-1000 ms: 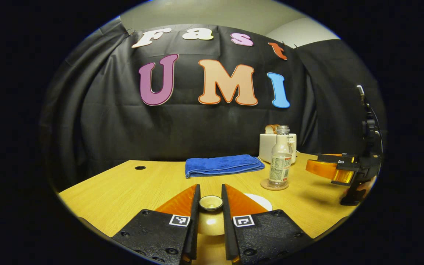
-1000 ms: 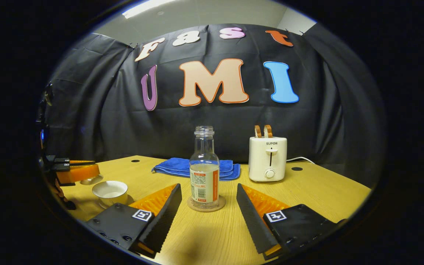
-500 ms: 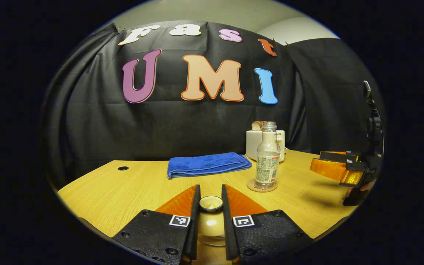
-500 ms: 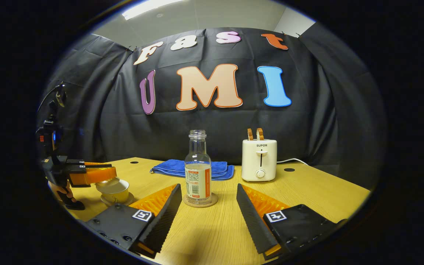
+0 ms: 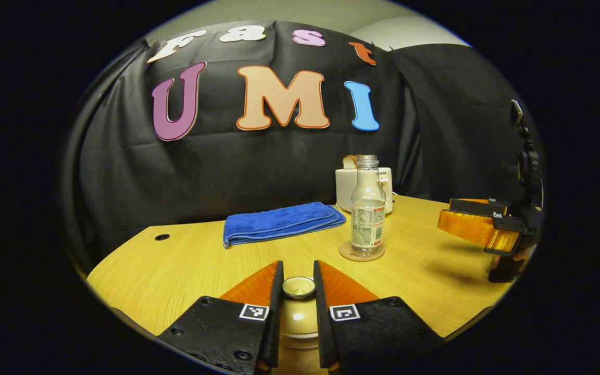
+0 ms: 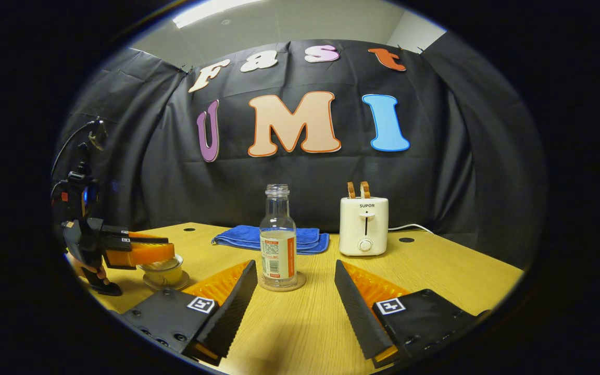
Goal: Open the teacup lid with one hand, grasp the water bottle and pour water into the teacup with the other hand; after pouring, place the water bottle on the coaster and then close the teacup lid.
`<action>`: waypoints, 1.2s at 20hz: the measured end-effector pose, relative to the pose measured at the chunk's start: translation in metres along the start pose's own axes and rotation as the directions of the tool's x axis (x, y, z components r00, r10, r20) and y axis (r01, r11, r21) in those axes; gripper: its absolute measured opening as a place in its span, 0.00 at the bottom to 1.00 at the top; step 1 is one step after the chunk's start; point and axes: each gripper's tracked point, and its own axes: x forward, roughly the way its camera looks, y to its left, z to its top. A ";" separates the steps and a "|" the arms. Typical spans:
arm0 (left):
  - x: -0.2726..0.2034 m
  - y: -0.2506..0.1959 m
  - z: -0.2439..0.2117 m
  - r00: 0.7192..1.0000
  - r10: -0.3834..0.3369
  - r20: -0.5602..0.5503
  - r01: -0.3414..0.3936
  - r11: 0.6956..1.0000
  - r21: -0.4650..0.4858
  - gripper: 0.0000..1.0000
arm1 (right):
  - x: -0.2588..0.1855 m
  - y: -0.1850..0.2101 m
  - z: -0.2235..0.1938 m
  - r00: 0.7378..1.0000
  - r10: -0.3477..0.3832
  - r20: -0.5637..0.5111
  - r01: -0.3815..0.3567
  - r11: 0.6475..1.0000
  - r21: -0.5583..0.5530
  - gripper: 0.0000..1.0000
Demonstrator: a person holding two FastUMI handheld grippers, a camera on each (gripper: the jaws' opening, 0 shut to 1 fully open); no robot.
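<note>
In the left gripper view my left gripper [image 5: 298, 265] is shut on the round knob of the pale teacup lid [image 5: 298, 287]. The right gripper view shows that left gripper [image 6: 141, 253] holding the lid level on top of the teacup [image 6: 164, 274], which stands on its saucer; I cannot tell whether the lid rests fully. The clear, part-filled water bottle [image 6: 277, 239] stands uncapped and upright on the round coaster [image 6: 282, 284]. My right gripper [image 6: 294, 266] is open just short of the bottle, touching nothing. The left gripper view also shows the bottle [image 5: 367, 219] and the right gripper [image 5: 474, 229].
A folded blue towel [image 6: 269, 237] lies at the back of the wooden table [image 6: 435, 271]. A white toaster [image 6: 363, 226] with bread in its slots stands behind and right of the bottle, its cord trailing right. A hand [image 6: 89, 268] holds the left gripper.
The left gripper has carried the lid from beside the open teacup to on top of it. The right gripper has drawn back a little from the bottle and stayed open.
</note>
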 end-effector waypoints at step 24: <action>-0.050 0.048 0.011 0.970 0.211 0.120 -0.202 0.975 -0.089 0.98 | 0.000 -0.013 0.000 0.998 -0.061 0.004 0.061 0.998 -0.002 0.91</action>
